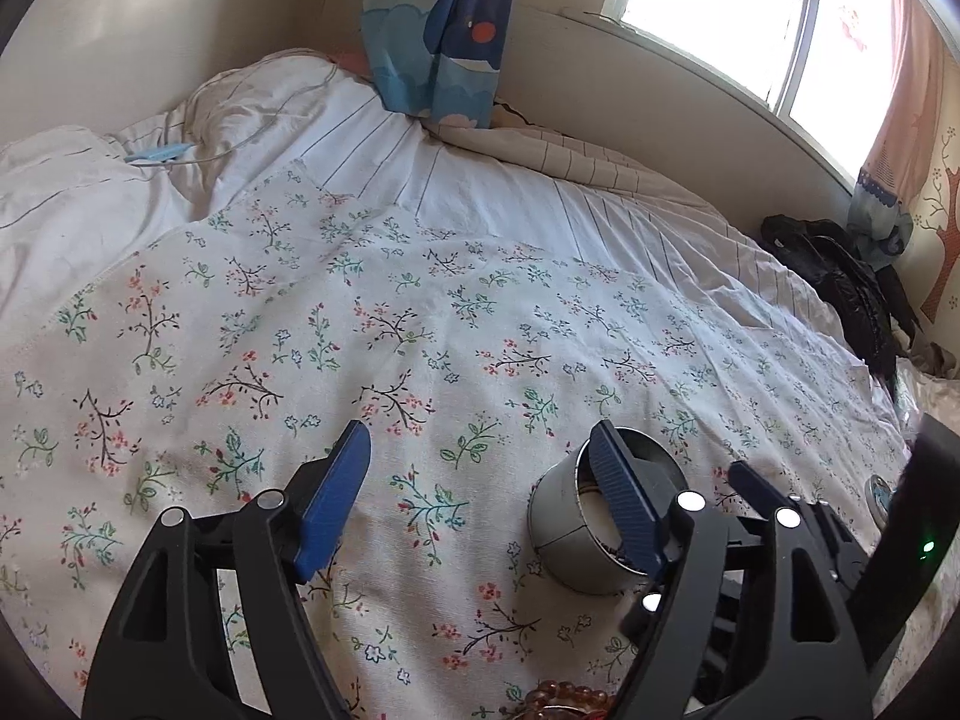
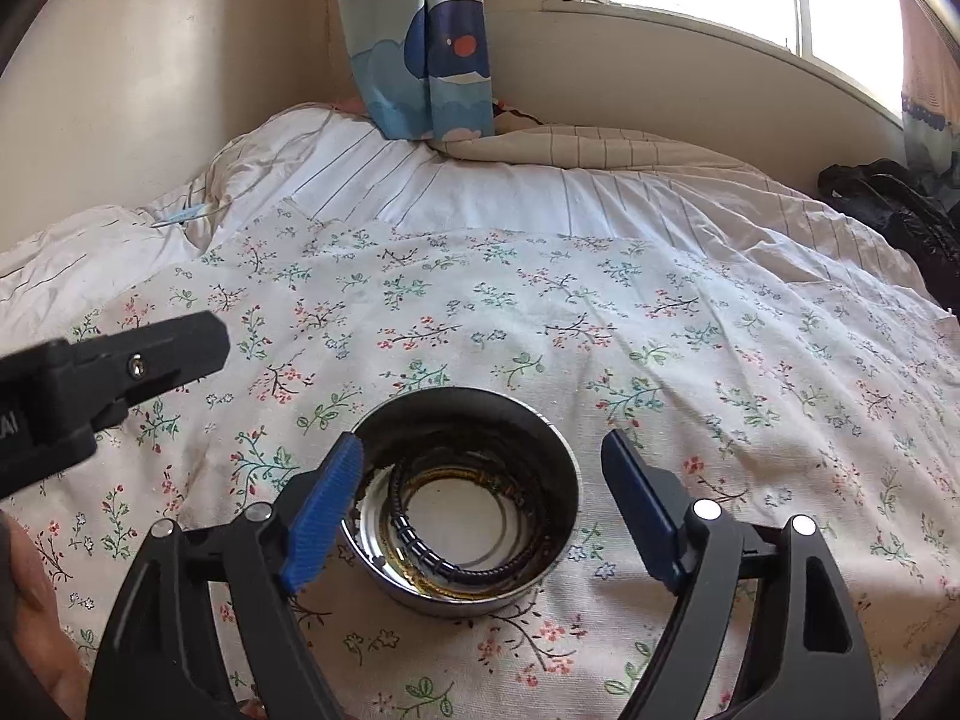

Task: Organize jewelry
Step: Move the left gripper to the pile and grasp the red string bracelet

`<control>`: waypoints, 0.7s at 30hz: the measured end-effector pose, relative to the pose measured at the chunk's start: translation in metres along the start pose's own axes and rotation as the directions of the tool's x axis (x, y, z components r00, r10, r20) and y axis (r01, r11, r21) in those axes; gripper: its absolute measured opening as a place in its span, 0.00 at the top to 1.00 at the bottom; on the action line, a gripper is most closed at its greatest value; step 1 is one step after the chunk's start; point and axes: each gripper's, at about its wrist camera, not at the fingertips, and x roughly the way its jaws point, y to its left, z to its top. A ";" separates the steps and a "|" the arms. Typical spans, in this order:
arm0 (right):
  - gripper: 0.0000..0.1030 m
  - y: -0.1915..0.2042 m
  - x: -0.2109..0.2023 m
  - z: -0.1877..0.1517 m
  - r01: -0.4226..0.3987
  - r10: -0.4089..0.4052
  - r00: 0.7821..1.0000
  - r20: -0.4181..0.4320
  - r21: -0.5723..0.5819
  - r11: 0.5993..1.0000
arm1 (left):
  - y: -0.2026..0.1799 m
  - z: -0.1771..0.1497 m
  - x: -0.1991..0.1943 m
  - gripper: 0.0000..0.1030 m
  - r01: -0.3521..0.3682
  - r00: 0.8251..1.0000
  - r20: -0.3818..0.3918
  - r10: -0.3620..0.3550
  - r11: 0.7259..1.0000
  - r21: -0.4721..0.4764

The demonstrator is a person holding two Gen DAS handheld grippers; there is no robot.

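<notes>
The right gripper stands wide open and empty, its blue pads flanking the round metal tin on the floral bedsheet. Inside the tin, coiled bracelets line the wall, a dark beaded one nearest at 7 o'clock. The left gripper is also spread wide and holds nothing; the tin sits at its 3 o'clock, behind its right finger. At 6 o'clock of that view lies a brown bead bracelet, uncollected. The stowing step seems underway; next, one gripper likely must drop low and pinch those beads.
</notes>
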 end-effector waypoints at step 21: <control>0.19 -0.062 -0.106 -0.075 0.017 0.005 0.994 -0.105 0.202 0.979 | -0.023 -0.118 -0.055 0.30 0.077 0.972 -0.236 0.011 0.929 0.361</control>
